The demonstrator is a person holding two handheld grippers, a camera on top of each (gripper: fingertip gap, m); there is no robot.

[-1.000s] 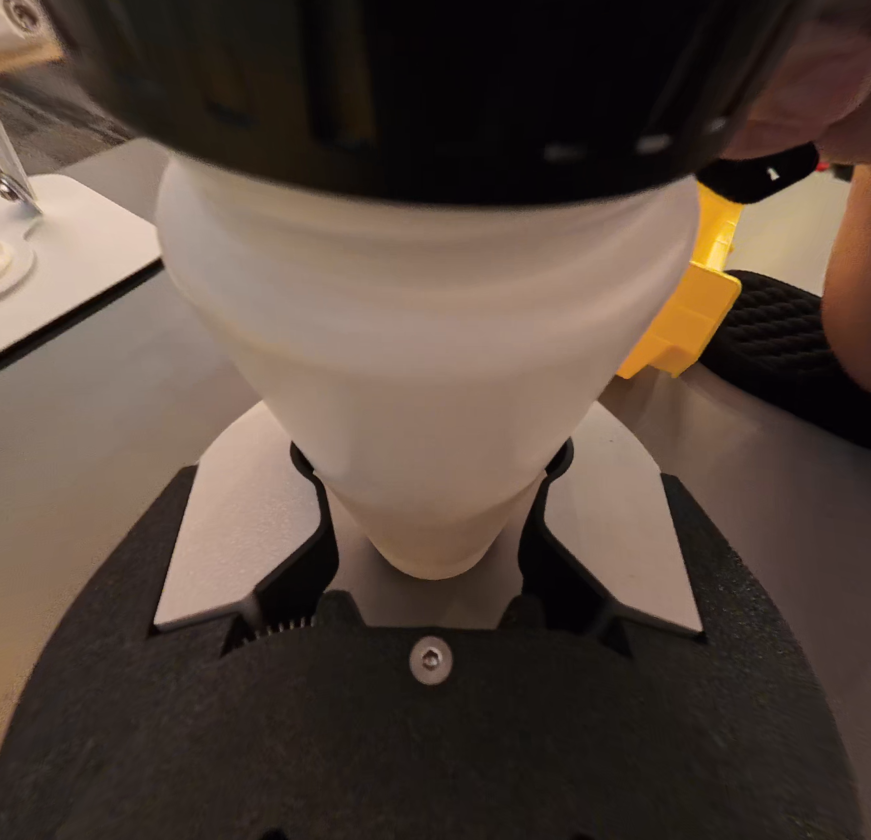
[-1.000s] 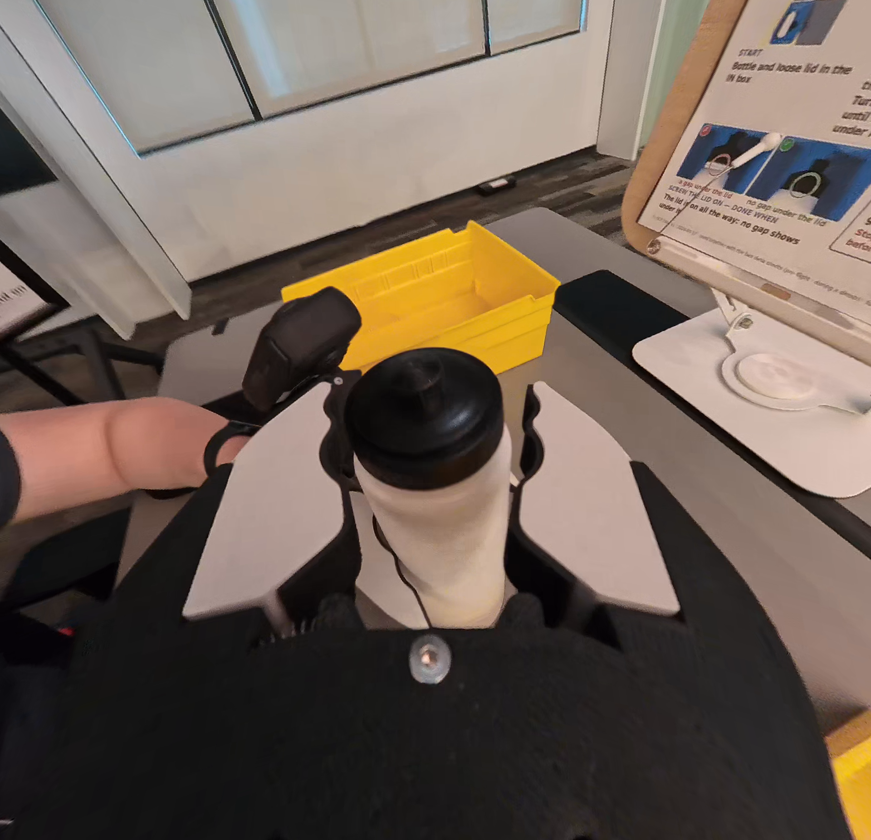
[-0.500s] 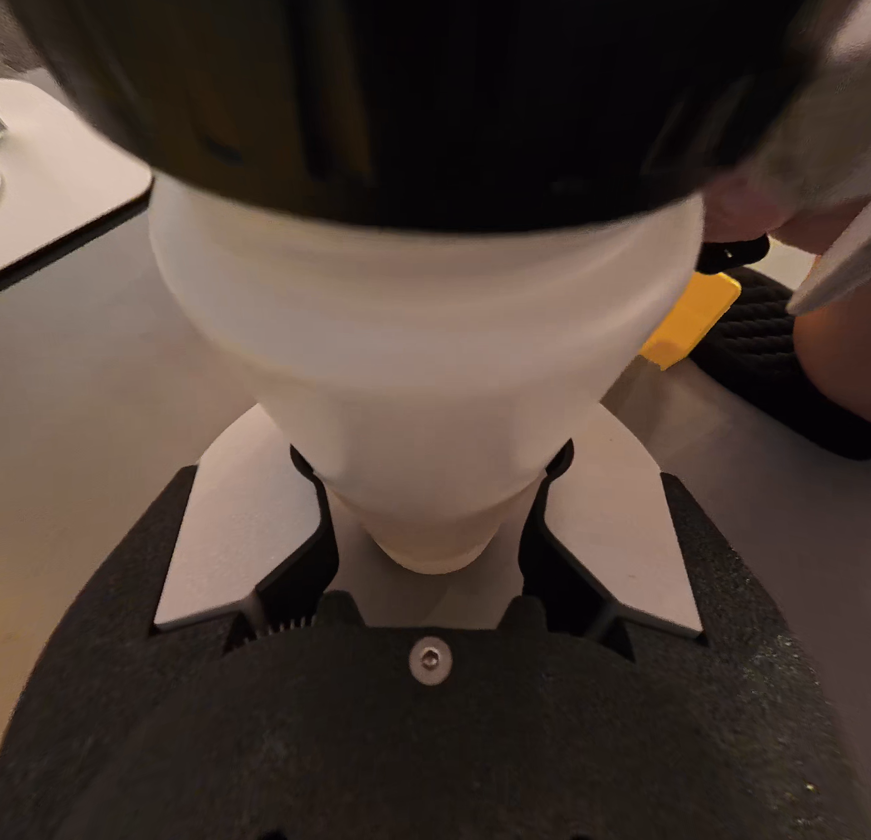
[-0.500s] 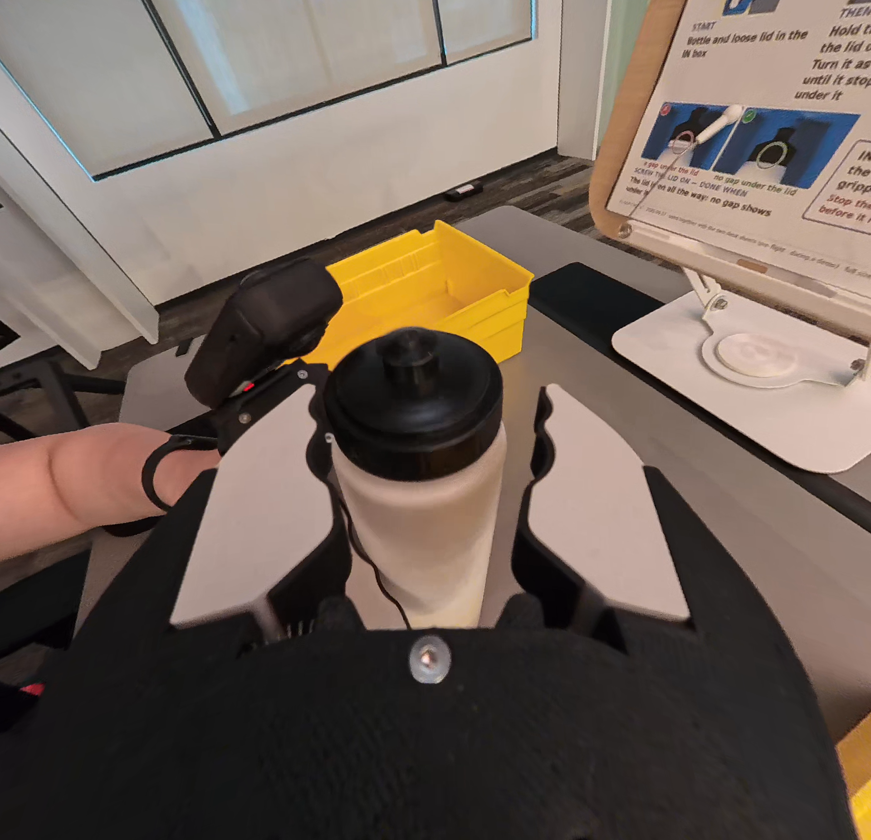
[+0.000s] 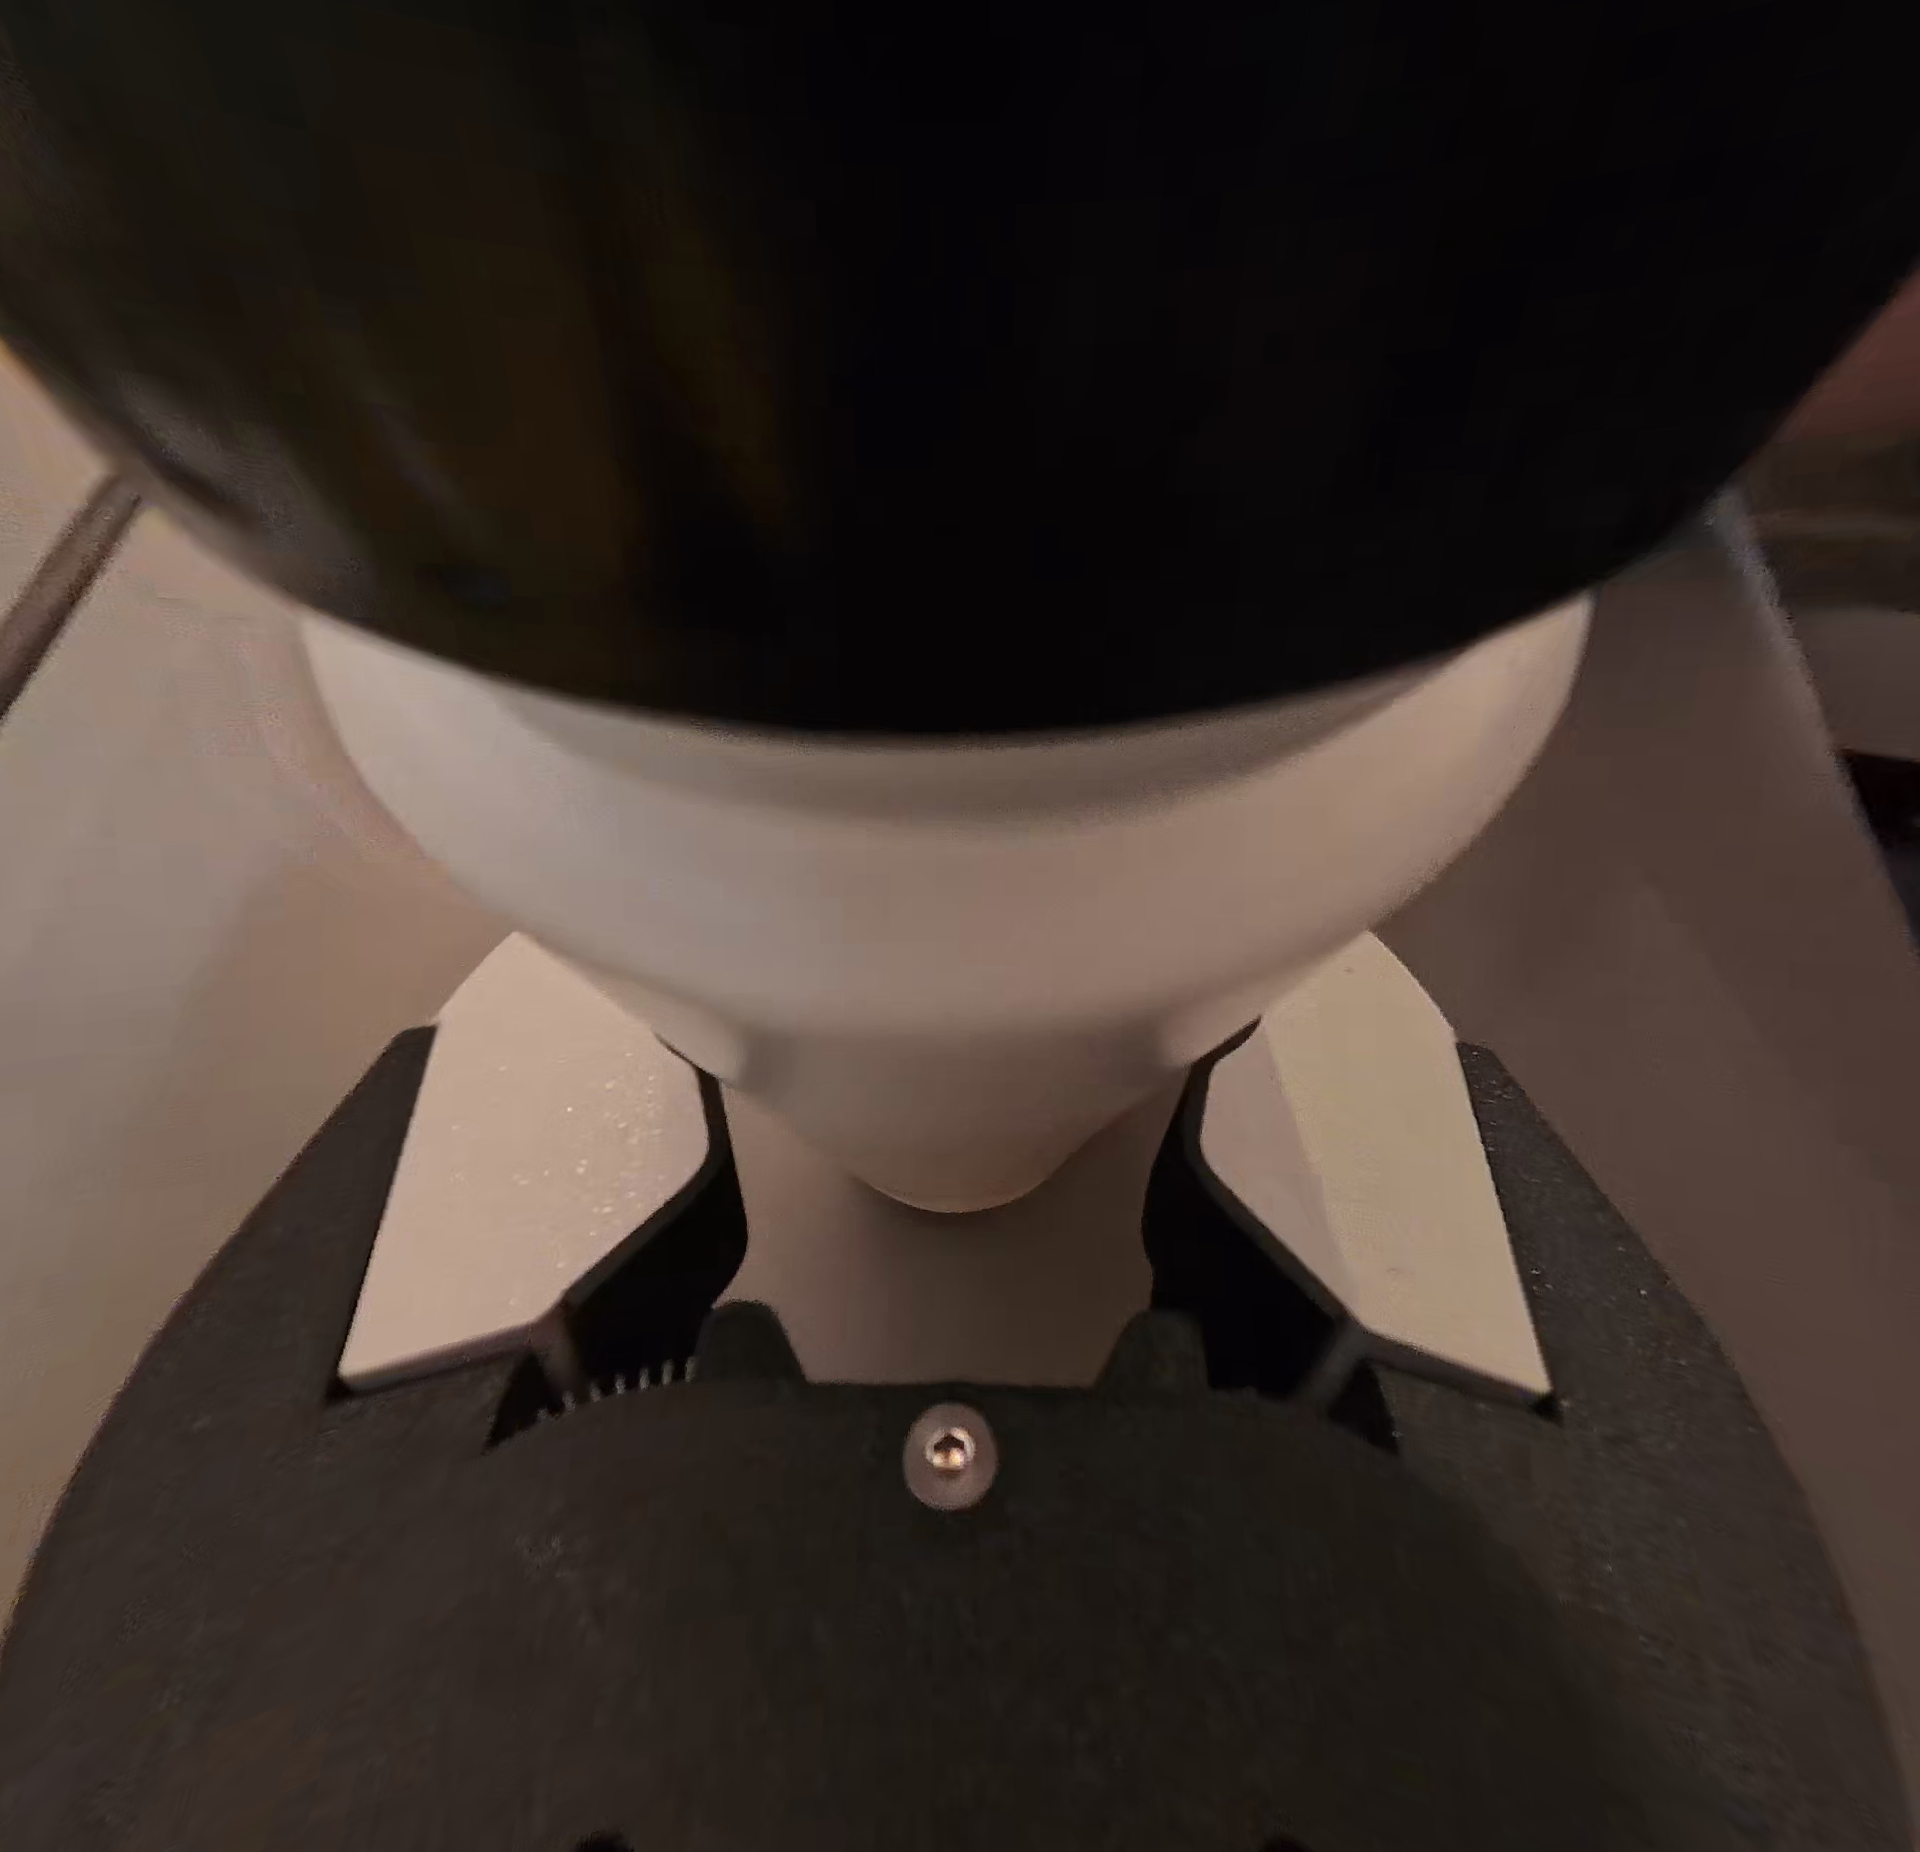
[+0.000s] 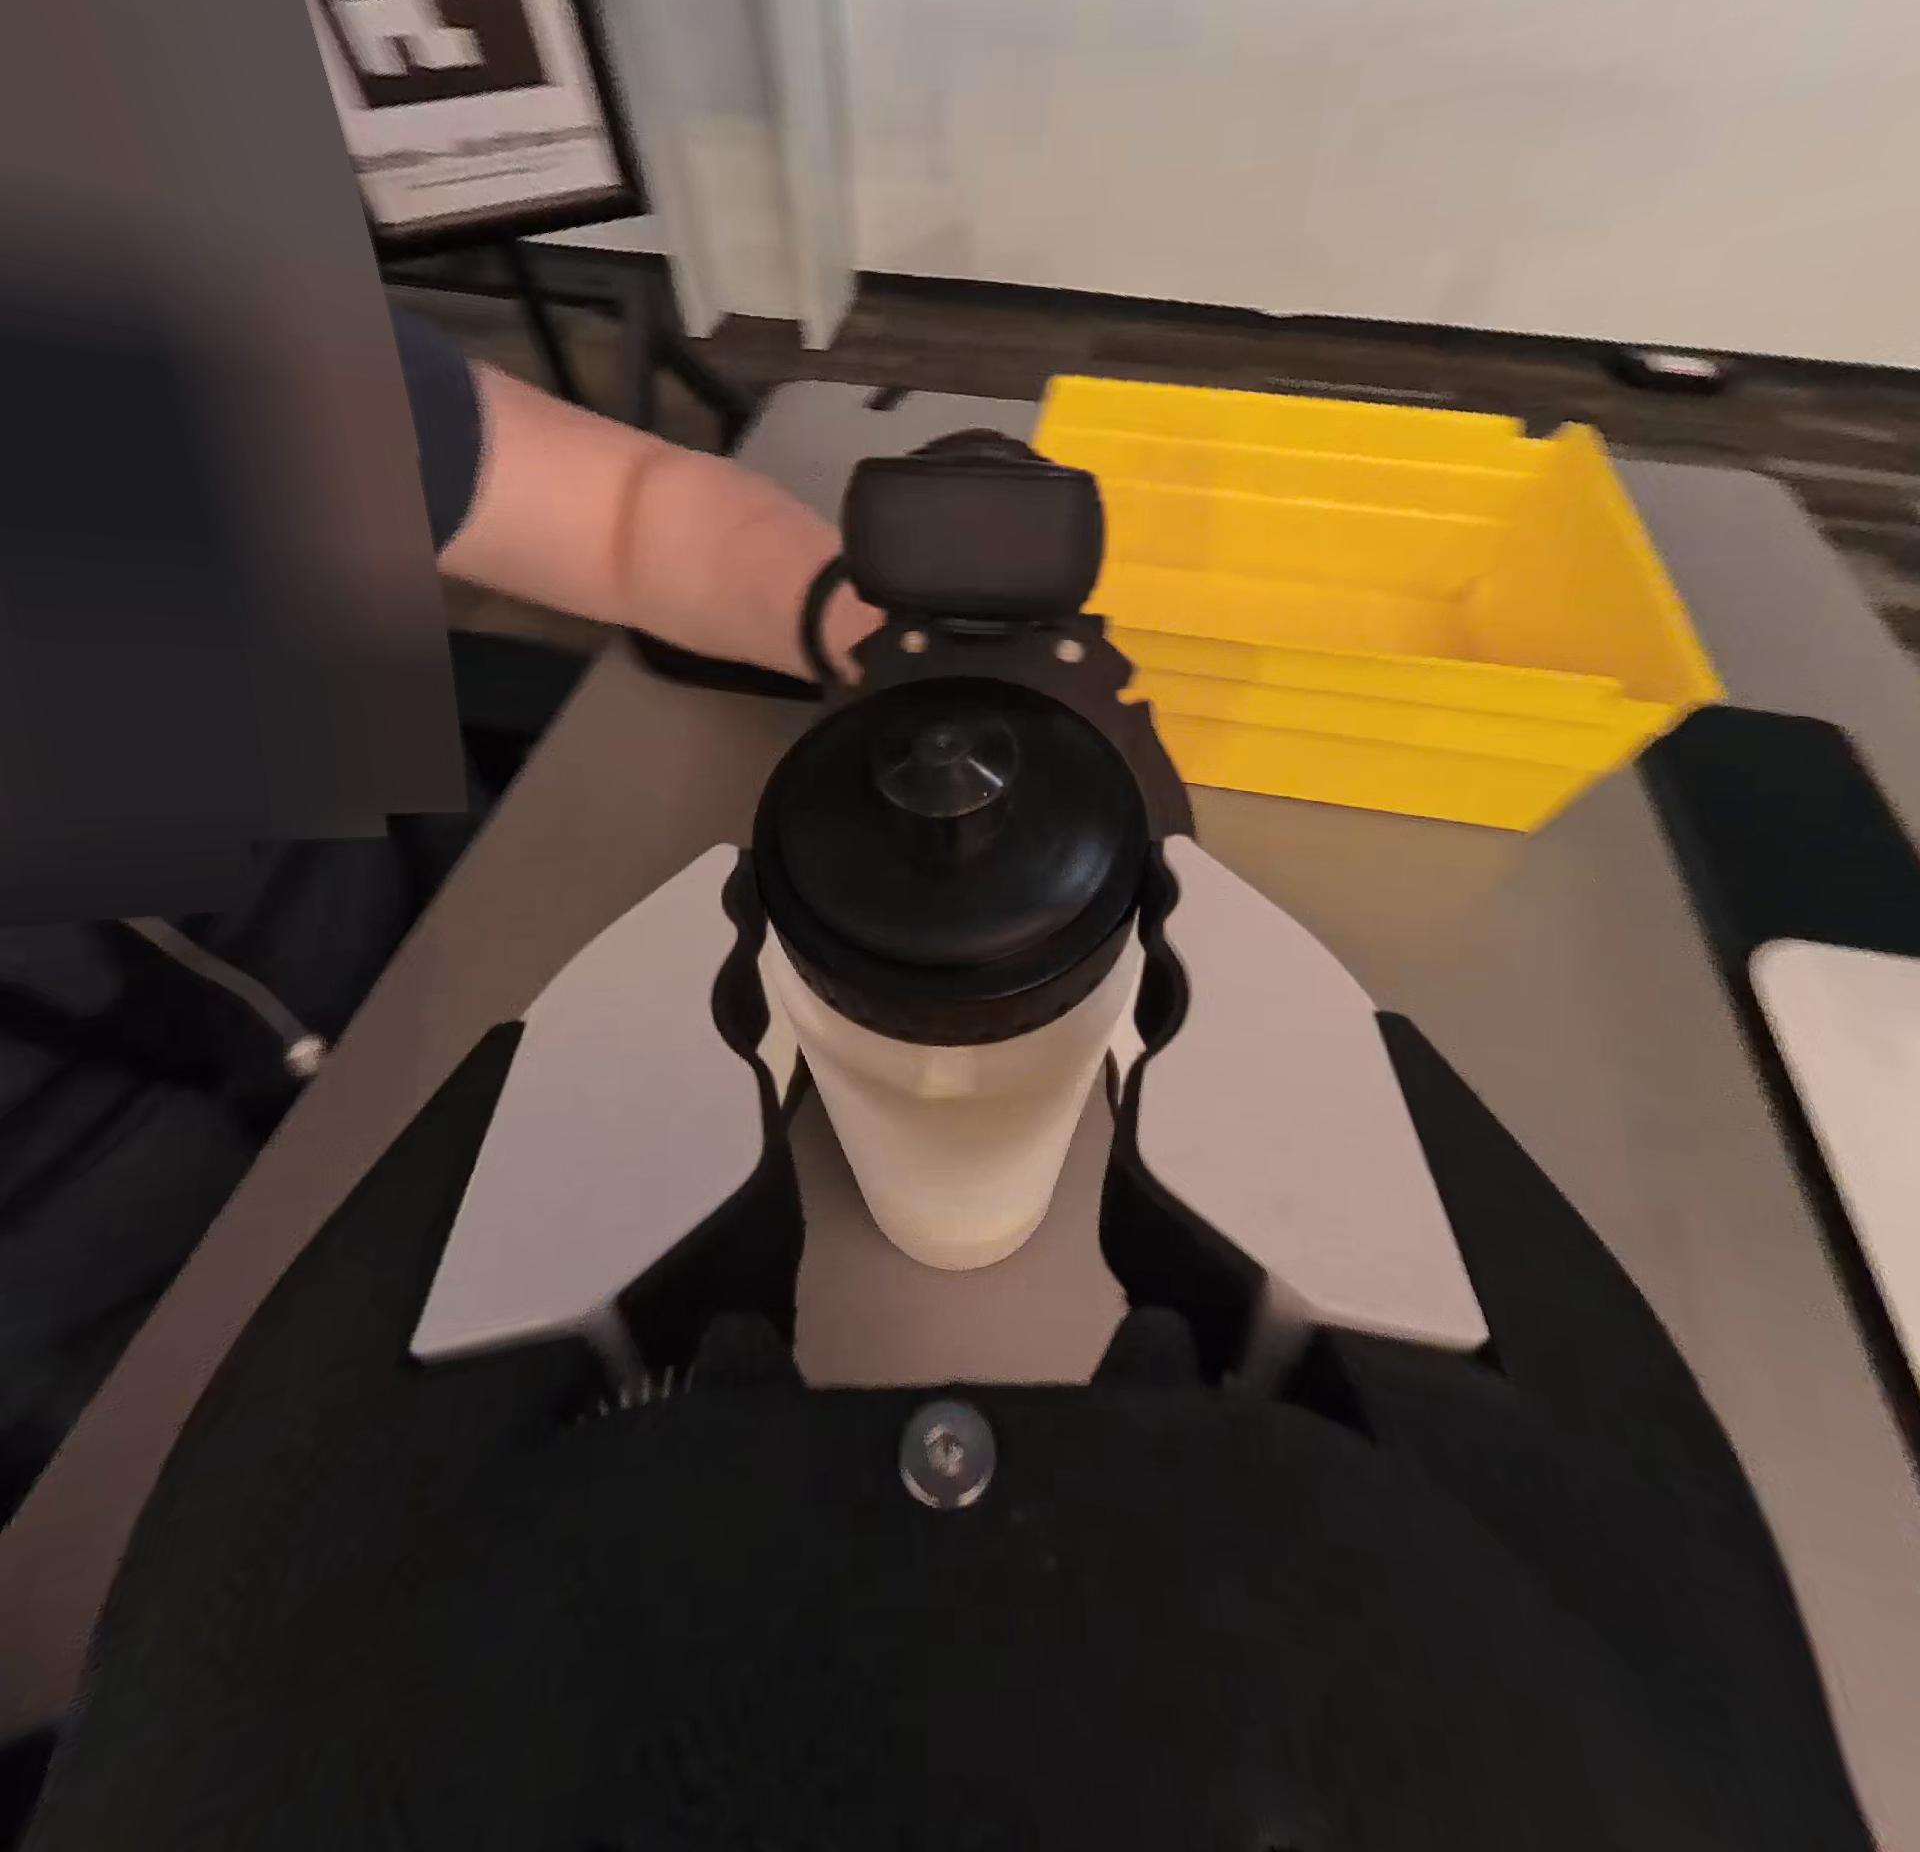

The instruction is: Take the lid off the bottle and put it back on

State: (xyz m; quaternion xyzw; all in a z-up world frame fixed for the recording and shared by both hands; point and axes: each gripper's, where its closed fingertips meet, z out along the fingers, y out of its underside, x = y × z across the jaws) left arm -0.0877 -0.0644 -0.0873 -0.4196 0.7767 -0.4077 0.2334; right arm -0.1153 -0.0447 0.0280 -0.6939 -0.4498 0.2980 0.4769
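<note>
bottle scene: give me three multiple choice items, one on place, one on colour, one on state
1. Where is the bin relative to the bottle in the right wrist view?
A. behind it, to the right
B. in front of it
C. under it

2. What colour is the lid?
A. white
B. yellow
C. black

3. What state is the lid in?
A. lying in the bin
B. sitting on the bottle
C. lying on the table

Key: 1 A, the bin stands on the table beyond the bottle and rightward. 2 C, the cap is black above a white body. 3 B, it covers the bottle top, with the left gripper shut low on the body and the right gripper flanking the lid.
</note>
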